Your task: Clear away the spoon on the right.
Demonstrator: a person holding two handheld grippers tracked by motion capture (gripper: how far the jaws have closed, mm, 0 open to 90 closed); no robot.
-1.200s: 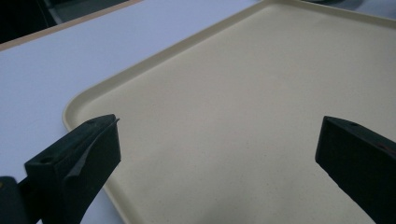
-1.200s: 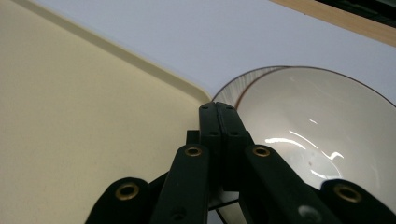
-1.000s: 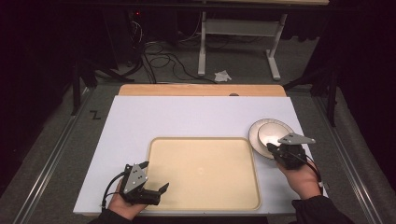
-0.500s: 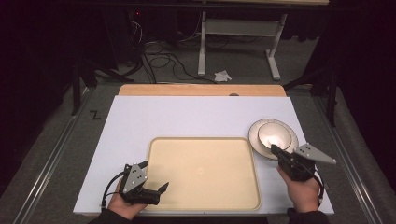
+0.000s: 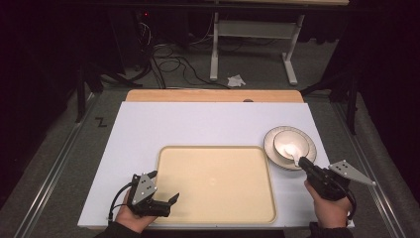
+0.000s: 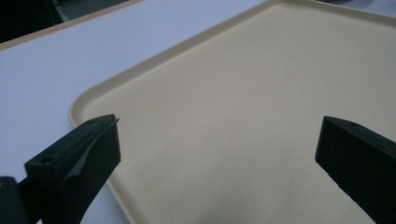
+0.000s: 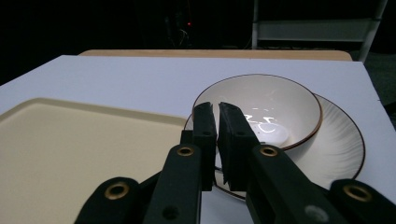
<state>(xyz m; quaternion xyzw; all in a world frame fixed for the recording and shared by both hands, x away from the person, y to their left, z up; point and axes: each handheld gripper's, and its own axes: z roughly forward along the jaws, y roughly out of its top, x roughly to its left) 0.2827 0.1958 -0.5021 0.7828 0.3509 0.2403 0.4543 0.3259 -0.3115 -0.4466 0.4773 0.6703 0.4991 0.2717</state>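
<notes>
Right claw [image 5: 303,162] at near rim of bowl [image 5: 291,144], jaws nearly together, thin gap between them, nothing clamped. In right gripper view, right claw tips [image 7: 218,122] overlap the bowl's [image 7: 266,109] near edge; contact vs. just short of it: cannot tell. Bowl sits upright in plate [image 5: 273,155], cream with dark rim line, glare spot inside. Plate [image 7: 341,149] ribbed, same dark rim, resting flat on white tabletop [image 5: 198,124], just right of tray [image 5: 215,218] at its far right corner; plate edge close beside tray rim, touching or not unclear. Right hand [image 5: 328,210] wrapped around gripper body at near right corner of tabletop, grey plate on top angled out to the right.

Left claw [image 5: 173,198] over near left corner of tray, jaws spread wide, holding nothing. Left gripper view: both black jaws at frame edges, left claw [image 6: 219,154] looking along bare tray surface [image 6: 243,121], rounded tray corner and white tabletop [image 6: 56,70] to the left. Left hand [image 5: 131,215] low at near tabletop edge, cable looping behind it.

Tray beige, rectangular, raised rim, centred toward near side of tabletop.
</notes>
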